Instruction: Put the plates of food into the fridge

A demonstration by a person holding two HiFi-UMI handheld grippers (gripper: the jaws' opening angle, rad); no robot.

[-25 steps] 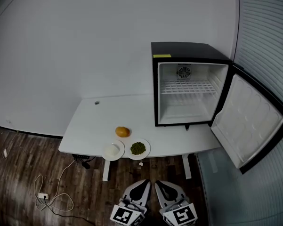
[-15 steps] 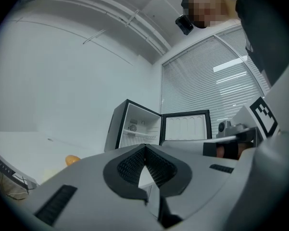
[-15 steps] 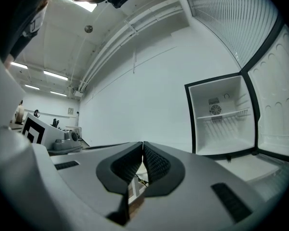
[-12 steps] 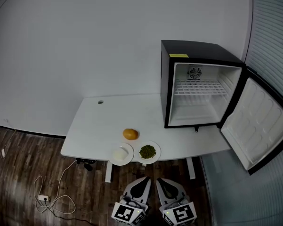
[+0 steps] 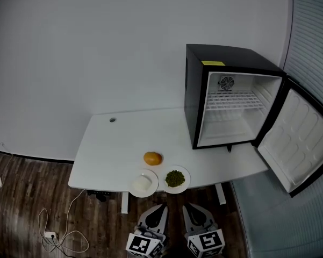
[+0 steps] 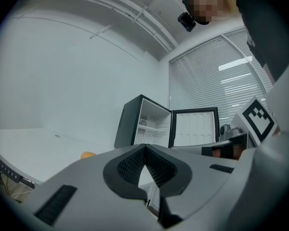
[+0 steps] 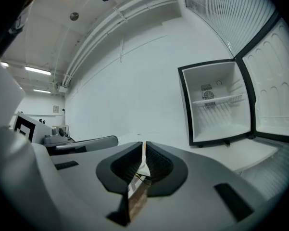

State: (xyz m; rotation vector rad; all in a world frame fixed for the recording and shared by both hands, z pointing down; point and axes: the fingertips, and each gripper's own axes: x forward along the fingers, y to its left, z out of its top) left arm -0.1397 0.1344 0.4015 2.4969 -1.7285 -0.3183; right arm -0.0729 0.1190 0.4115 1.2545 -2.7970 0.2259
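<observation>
The left gripper (image 5: 159,210) and right gripper (image 5: 190,210) both have jaws together on nothing, short of the desk (image 5: 118,144) edge. The plate of white food (image 5: 144,183) lies just ahead of the left jaws. The plate of green food (image 5: 176,178) lies ahead of the right, and the open fridge (image 5: 231,106) stands beyond, rightward.

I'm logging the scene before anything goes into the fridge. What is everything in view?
table: one, white, centre
mini fridge: one, black, table's right end, door open
plate of white food: one, white, table's near edge
plate of green food: one, white, right of the other plate
orange fruit: one, orange, behind the plates
cable: one, white, on the wooden floor, left
left gripper: one, grey, shut, nothing held
right gripper: one, grey, shut, nothing held
</observation>
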